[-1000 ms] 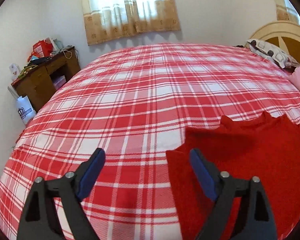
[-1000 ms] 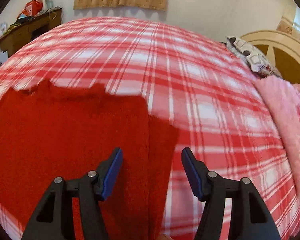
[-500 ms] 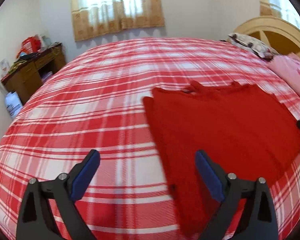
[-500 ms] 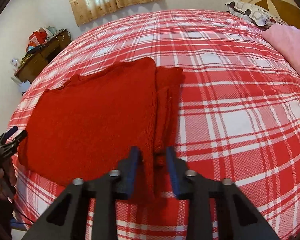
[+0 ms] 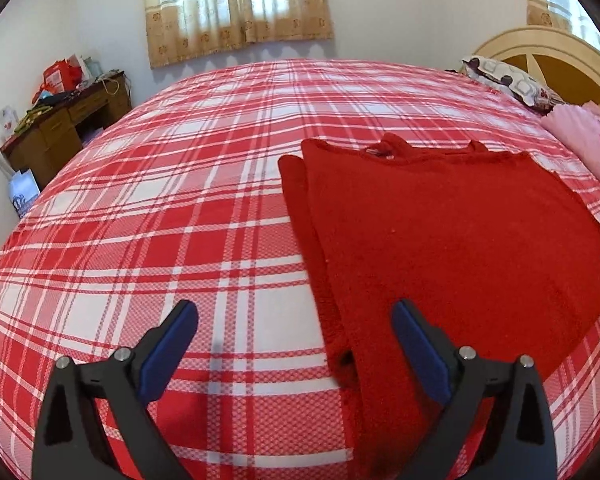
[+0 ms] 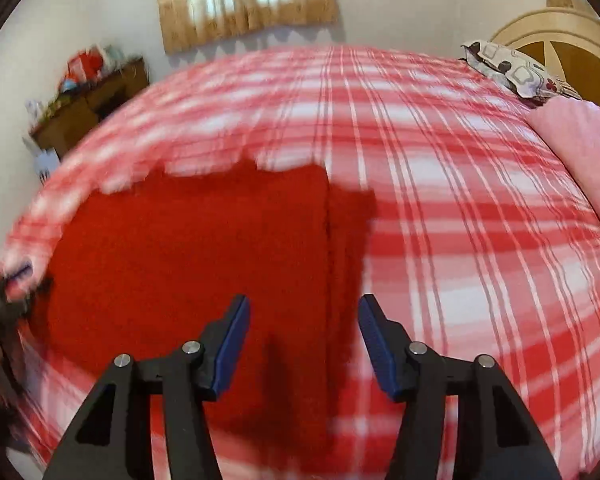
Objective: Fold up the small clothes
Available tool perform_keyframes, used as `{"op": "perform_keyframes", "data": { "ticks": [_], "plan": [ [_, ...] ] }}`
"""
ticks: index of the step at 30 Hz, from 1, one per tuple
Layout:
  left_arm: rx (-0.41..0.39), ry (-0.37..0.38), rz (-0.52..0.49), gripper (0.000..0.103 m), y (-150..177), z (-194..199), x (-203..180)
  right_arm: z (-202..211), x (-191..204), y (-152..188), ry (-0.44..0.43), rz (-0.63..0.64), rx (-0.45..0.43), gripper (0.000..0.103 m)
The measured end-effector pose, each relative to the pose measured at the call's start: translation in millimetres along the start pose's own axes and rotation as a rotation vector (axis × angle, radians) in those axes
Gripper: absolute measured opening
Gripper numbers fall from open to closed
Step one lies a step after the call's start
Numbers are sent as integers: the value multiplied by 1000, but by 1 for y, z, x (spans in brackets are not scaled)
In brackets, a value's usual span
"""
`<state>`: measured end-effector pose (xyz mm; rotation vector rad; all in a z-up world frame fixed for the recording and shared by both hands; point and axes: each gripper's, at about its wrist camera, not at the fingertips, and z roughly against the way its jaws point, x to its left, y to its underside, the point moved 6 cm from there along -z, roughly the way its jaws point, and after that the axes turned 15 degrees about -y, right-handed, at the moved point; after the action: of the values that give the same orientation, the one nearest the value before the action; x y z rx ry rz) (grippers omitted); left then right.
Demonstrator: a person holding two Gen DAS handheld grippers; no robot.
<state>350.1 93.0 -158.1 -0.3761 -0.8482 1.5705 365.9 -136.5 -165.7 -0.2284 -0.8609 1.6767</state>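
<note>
A red knitted sweater (image 5: 440, 236) lies flat on the red-and-white plaid bed (image 5: 180, 184), a sleeve folded under along its left side. My left gripper (image 5: 294, 322) hangs wide open over that left edge, near the hem, with nothing between its fingers. In the blurred right wrist view the same sweater (image 6: 204, 256) fills the lower left. My right gripper (image 6: 302, 320) hovers above its right edge; its jaws are opening and the pads touch nothing. At the far left of that view the other gripper's tip (image 6: 18, 276) shows.
A pink blanket (image 5: 596, 148) and a patterned pillow (image 5: 504, 80) lie by the wooden headboard (image 5: 560, 60) at the right. A cluttered wooden desk (image 5: 64, 120) stands against the left wall, a white bag (image 5: 22, 194) beside it. A curtained window (image 5: 236, 4) is behind the bed.
The left gripper shifted so the sweater's left edge lies under it. The right gripper closed near the sweater's right edge, then reopened and swung; its view is now blurred.
</note>
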Motion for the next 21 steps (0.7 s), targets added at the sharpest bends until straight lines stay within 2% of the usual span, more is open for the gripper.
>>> {"op": "perform_keyframes", "data": {
  "ticks": [2, 4, 6, 7, 9, 14, 17, 21],
  "plan": [
    [-6, -2, 7, 100, -1, 2, 1, -21, -1, -19, 22, 13, 21, 56],
    [-8, -6, 17, 100, -1, 3, 3, -48, -7, -32, 48, 9, 63, 46],
    [2, -1, 36, 100, 1, 1, 6, -68, -16, -34, 104, 17, 110, 11],
    [6, 2, 46, 100, 1, 1, 7, -73, -18, -33, 115, 19, 122, 8],
    [9, 6, 62, 100, 3, 3, 10, -74, -17, -30, 142, 54, 114, 6],
    [8, 7, 73, 100, 3, 4, 19, -45, -17, -24, 201, 79, 33, 5],
    [15, 13, 72, 101, 4, 0, 19, -54, -30, -19, 246, 68, 67, 5],
    [24, 15, 67, 102, 5, -4, 12, -55, -34, -19, 245, 36, 53, 5]
  ]
}}
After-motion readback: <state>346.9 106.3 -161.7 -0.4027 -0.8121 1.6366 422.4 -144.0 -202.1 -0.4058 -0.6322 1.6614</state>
